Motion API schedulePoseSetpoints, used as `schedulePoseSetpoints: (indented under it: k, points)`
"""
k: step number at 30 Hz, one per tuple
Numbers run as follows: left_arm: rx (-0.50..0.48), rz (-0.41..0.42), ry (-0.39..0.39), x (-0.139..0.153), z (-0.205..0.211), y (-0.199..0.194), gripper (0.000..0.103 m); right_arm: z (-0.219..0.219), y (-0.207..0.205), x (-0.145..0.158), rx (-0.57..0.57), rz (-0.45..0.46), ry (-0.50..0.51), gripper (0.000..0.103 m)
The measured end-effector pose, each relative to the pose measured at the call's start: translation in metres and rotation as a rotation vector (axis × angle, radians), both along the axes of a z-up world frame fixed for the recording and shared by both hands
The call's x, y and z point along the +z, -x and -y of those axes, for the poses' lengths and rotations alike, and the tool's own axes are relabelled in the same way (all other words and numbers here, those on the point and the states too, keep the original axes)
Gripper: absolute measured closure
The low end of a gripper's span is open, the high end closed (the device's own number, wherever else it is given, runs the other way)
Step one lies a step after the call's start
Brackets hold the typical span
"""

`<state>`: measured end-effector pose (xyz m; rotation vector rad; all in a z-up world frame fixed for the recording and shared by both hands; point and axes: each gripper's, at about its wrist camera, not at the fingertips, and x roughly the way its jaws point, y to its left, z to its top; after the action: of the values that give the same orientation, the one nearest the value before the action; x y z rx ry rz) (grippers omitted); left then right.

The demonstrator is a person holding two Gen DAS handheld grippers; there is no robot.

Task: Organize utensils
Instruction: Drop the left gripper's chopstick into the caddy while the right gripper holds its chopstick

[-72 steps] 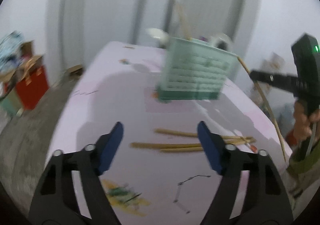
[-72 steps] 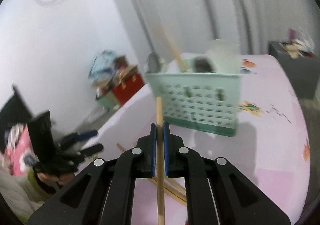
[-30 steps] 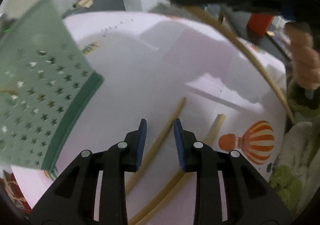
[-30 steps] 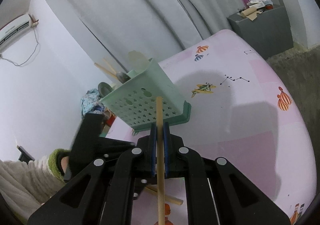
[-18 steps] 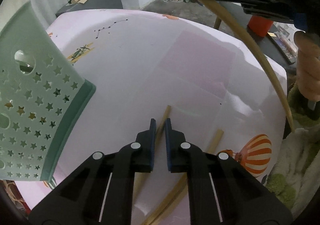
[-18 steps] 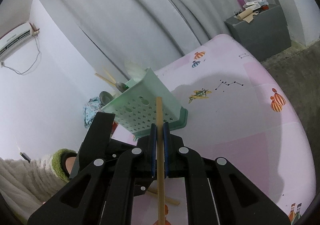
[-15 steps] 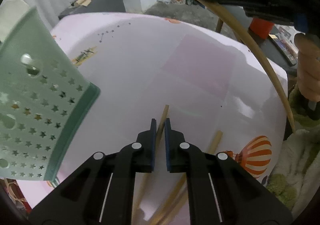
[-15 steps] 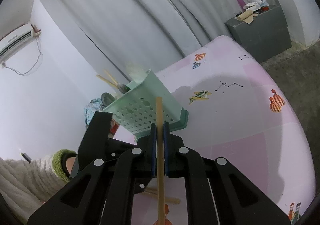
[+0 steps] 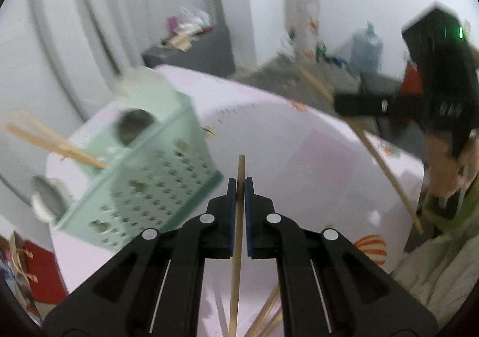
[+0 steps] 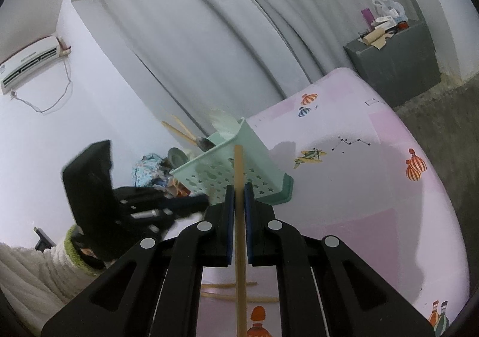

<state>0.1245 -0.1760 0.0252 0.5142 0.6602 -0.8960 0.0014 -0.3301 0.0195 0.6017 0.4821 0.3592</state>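
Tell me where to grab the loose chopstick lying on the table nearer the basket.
Probably mid-shaft, straight down, jaws straddling its width. The loose chopstick lies flat on the table, thin and long; an end grip would likely let it swing.

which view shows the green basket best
The right wrist view: the basket is sharp there, its star holes, its rim and the chopsticks and spoon standing in it all clear, though the right gripper and its chopstick cross its front. In the left wrist view the basket looks bigger but motion-blurred.
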Motion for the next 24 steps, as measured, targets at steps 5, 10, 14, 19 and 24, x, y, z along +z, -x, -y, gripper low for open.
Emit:
schedulePoseSetpoints:
  k: [5,10,14,19,24]
  points:
    - [0.103,0.079,0.168,0.049,-0.043,0.014,0.099,-0.005,0.003,0.007,0.009,0.014,0.015,0.096]
    - [0.206,0.156,0.336,0.095,-0.081,0.018,0.099,-0.014,0.003,0.011,0.028,0.024,0.024,0.096]
    - [0.279,0.211,0.492,0.133,-0.106,0.014,0.099,-0.022,0.001,0.015,0.041,0.027,0.035,0.096]
    - [0.321,0.246,0.608,0.162,-0.122,0.006,0.099,-0.026,0.002,0.017,0.048,0.026,0.045,0.096]
    - [0.375,0.285,0.691,0.184,-0.131,-0.007,0.099,-0.027,-0.004,0.013,0.057,0.007,0.041,0.096]
